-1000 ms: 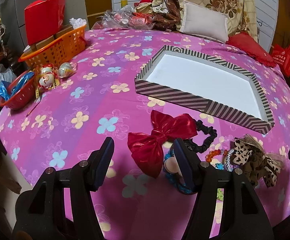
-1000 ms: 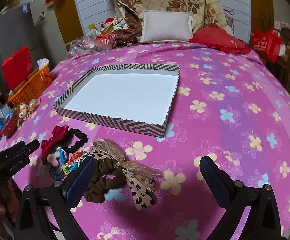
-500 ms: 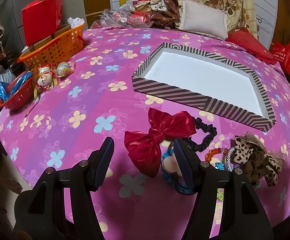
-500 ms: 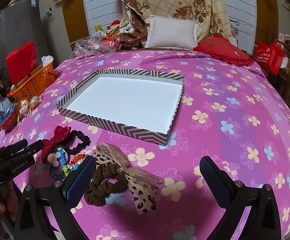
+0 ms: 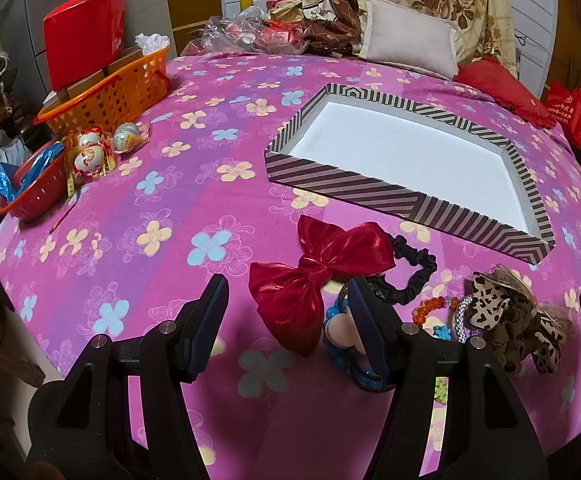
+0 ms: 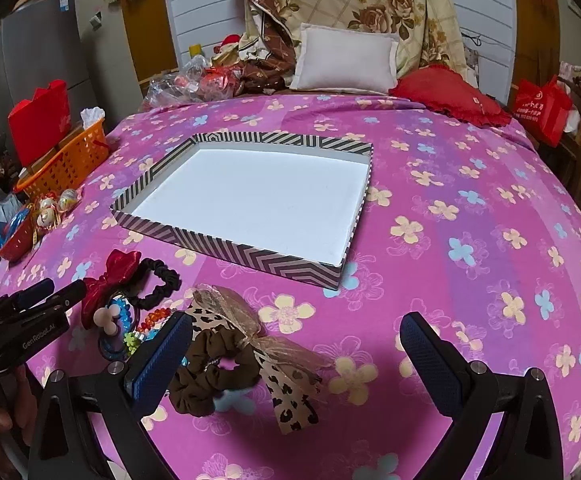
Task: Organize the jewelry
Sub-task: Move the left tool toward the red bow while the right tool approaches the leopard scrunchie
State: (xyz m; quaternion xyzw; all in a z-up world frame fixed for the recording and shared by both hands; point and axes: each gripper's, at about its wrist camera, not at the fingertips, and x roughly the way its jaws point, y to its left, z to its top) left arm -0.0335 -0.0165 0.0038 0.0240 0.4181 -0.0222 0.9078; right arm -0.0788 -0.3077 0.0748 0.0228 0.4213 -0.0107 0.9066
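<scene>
A shallow striped box with a white floor lies empty on the pink flowered bedspread. In front of it lies a heap of accessories: a red bow, a black scrunchie, beaded bracelets and a brown leopard-print scrunchie. My left gripper is open, low over the bow, its right finger over the bracelets. My right gripper is open, with the leopard scrunchie beside its left finger.
An orange basket with a red bag, wrapped eggs and a red bowl sit at the left edge. Pillows and clutter crowd the far end. A red bag stands off the right side.
Both views have shifted slightly: the left gripper has eased closer over the red bow, and the right gripper has risen a little. Both stay open. No object has moved.
</scene>
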